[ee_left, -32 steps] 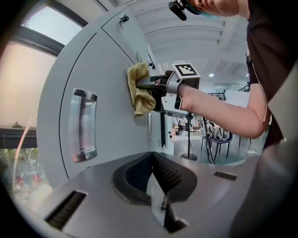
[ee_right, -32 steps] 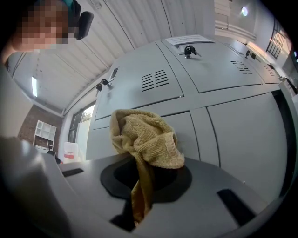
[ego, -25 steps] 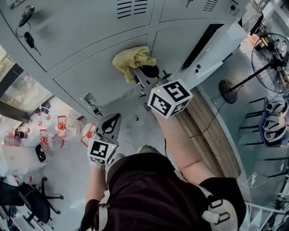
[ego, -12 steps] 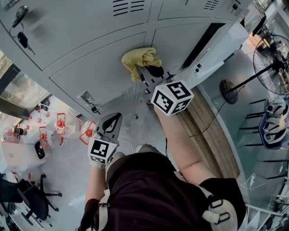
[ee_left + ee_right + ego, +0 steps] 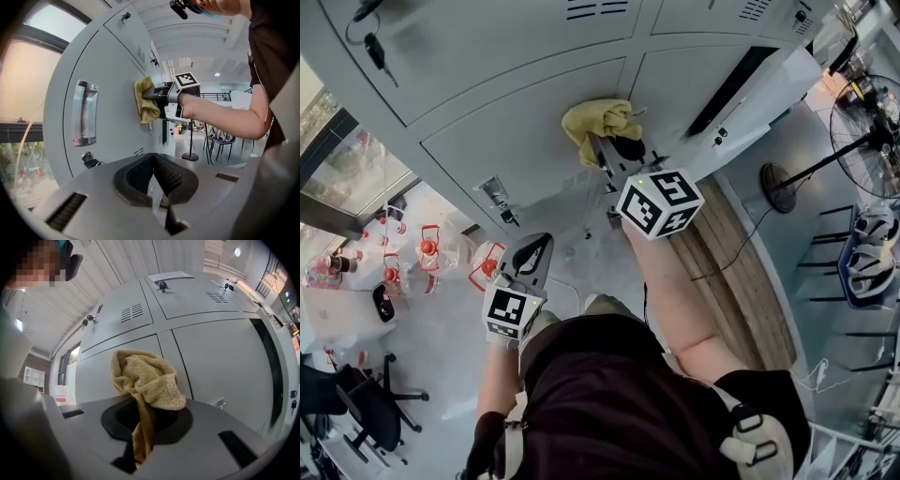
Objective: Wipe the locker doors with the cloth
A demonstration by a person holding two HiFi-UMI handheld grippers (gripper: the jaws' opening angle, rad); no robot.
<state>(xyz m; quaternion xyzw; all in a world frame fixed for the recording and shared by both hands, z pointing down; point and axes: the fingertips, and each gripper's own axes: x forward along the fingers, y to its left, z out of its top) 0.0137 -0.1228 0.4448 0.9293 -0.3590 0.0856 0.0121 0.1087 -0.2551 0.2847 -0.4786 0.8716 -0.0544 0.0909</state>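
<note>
Our right gripper (image 5: pixel 140 427) clamped the soft, light yellow terry cloth (image 5: pixel 146 380) mid-bunch, a hold we judged secure, against the grey metal locker door (image 5: pixel 511 155). Our left gripper (image 5: pixel 157 180) sat closed and empty.

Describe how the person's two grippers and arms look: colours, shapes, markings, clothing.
The left gripper and right gripper have grey bodies with black ribbed pads set in a V. Each carries a white cube printed with black square markers. The person wears a dark short-sleeved top.
</note>
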